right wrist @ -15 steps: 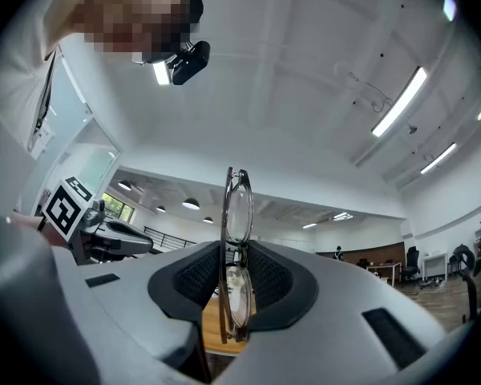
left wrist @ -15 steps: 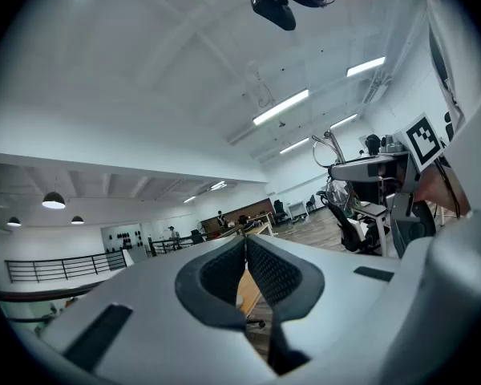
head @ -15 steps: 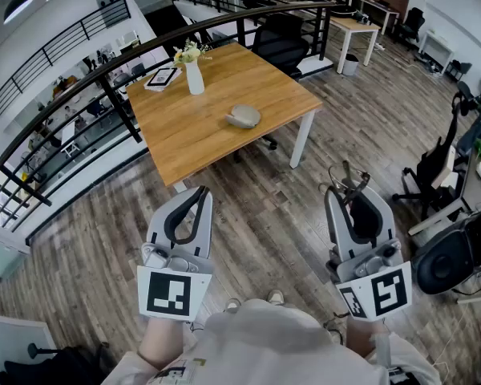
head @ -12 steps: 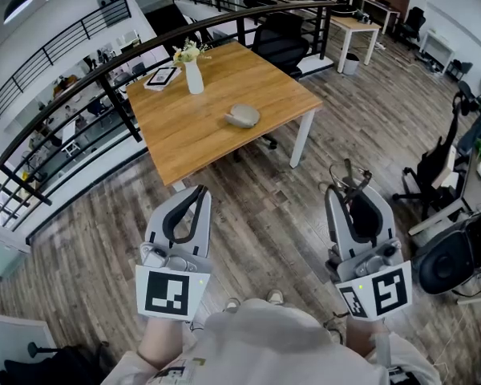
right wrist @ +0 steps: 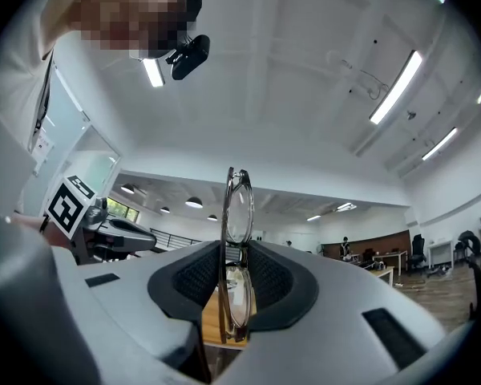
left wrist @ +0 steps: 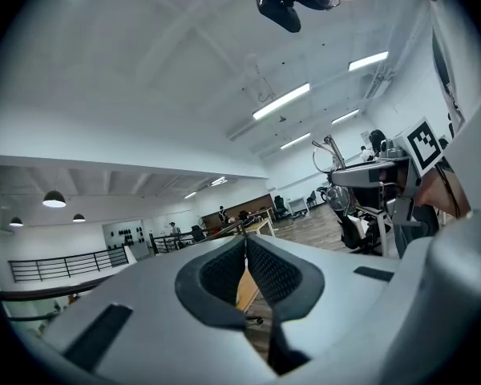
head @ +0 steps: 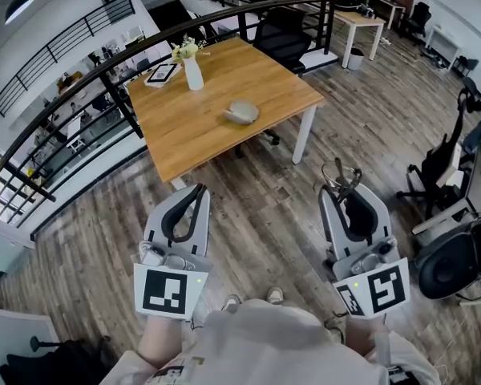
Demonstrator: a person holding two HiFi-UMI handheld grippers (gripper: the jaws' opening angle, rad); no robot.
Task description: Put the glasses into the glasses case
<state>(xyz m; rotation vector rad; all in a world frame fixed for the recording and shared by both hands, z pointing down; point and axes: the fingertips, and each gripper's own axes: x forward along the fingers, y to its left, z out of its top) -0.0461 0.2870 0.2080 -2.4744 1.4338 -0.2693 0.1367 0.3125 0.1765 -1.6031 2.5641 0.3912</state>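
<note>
The glasses (right wrist: 239,207) are folded and clamped between the fingers of the right gripper (right wrist: 234,255). In the right gripper view they stand upright and edge-on. One lens sits between the dark pads, and the other rises above them, so their long axis runs up and down across the fingers and not along them. In the head view the frame sticks out past the tips of this gripper (head: 342,192).

The glasses case (head: 243,112) is a grey oval shell that lies flat on the wooden counter (head: 256,70), near the counter's middle. It looks closed, but it is too small to be sure. It is well apart from both grippers, with a stretch of floor (head: 264,207) between them and the counter's near edge. From the right gripper the case lies ahead and to the left. From the left gripper (head: 194,192) it lies ahead and a little to the right, so the left one is more nearly in line with it.

The fingers of the left gripper are together with nothing between them. I judge that the person must first come up to the counter. The free left gripper seems better placed to open or steady the case, and the glasses will probably need to be turned flat to go into it.
</note>
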